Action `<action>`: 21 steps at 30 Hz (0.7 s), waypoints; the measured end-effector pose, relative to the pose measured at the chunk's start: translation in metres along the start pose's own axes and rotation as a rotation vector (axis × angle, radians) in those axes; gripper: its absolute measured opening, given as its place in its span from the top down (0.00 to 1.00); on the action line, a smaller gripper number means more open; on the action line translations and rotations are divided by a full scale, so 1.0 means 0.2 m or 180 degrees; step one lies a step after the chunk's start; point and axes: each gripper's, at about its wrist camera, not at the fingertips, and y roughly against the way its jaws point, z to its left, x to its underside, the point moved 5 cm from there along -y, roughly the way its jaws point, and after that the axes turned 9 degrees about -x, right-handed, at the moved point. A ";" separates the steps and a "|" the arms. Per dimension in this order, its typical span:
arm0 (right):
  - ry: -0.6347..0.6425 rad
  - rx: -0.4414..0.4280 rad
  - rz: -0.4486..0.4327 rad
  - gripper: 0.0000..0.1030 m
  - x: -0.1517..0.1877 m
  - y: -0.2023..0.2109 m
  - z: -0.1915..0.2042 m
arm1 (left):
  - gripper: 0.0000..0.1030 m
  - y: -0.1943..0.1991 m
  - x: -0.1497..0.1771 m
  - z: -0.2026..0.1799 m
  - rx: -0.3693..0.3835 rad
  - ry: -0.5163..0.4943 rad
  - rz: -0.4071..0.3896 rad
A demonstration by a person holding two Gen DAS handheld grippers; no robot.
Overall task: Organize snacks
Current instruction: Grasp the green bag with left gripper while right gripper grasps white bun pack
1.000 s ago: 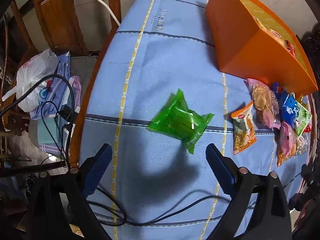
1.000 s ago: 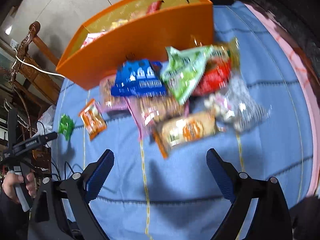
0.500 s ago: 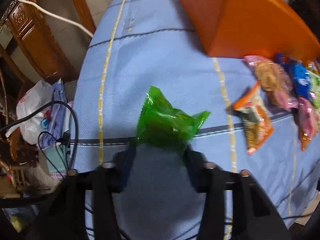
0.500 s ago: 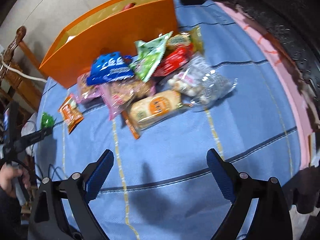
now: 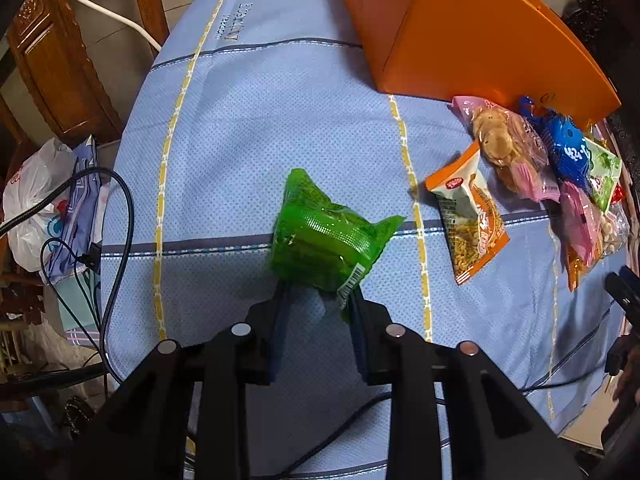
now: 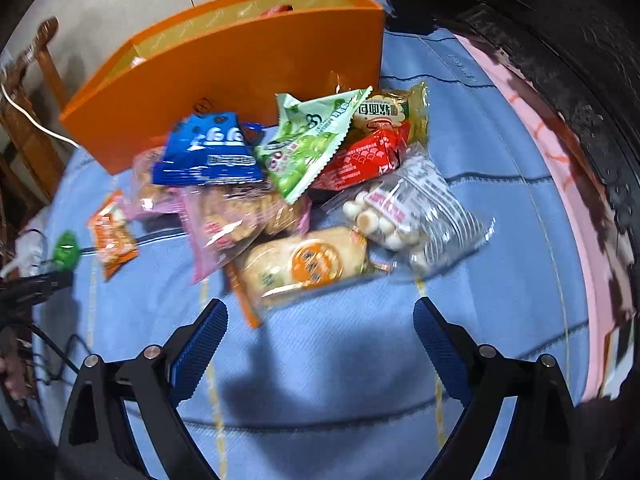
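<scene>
My left gripper (image 5: 318,294) is shut on the near end of a green snack packet (image 5: 326,236), which sticks out beyond the fingers over the blue tablecloth (image 5: 240,140). The same green packet (image 6: 66,250) shows small at the far left of the right wrist view. My right gripper (image 6: 320,320) stands open with nothing between its fingers, just short of a pile of snacks: a bread roll pack (image 6: 308,262), a clear bag of white balls (image 6: 412,220), a blue packet (image 6: 208,152), a light green packet (image 6: 308,144). An orange box (image 6: 240,64) stands behind the pile.
An orange-and-white packet (image 5: 468,216) lies alone between the green packet and the pile. Black cables (image 5: 116,232) hang over the table's left edge, above plastic bags (image 5: 36,204) on a chair. Wooden furniture (image 5: 52,64) stands at the left. A dark carved edge (image 6: 560,60) borders the right.
The left gripper came down around the green packet and shut on it. The right gripper swung over the table and dropped closer to the snack pile, staying open.
</scene>
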 end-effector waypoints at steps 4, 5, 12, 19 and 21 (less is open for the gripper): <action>-0.0094 -0.0010 0.0118 0.05 -0.05 -0.12 -0.03 | 0.72 0.01 0.01 -0.02 -0.0028 -0.0024 0.0016; -0.0094 0.0002 0.0122 0.03 -0.07 -0.13 -0.03 | 0.71 0.01 0.01 -0.02 -0.0034 -0.0035 0.0020; 0.0128 0.0084 0.0131 0.03 -0.09 -0.19 0.04 | 0.58 0.03 0.00 -0.10 -0.0033 -0.0043 0.0037; 0.0349 -0.0191 0.0303 0.25 -0.07 -0.13 0.14 | 0.59 0.04 -0.02 -0.13 -0.0043 0.0003 0.0036; 0.0301 -0.0325 0.0291 0.25 -0.05 -0.09 0.15 | 0.62 0.04 -0.02 -0.12 -0.0027 0.0038 0.0061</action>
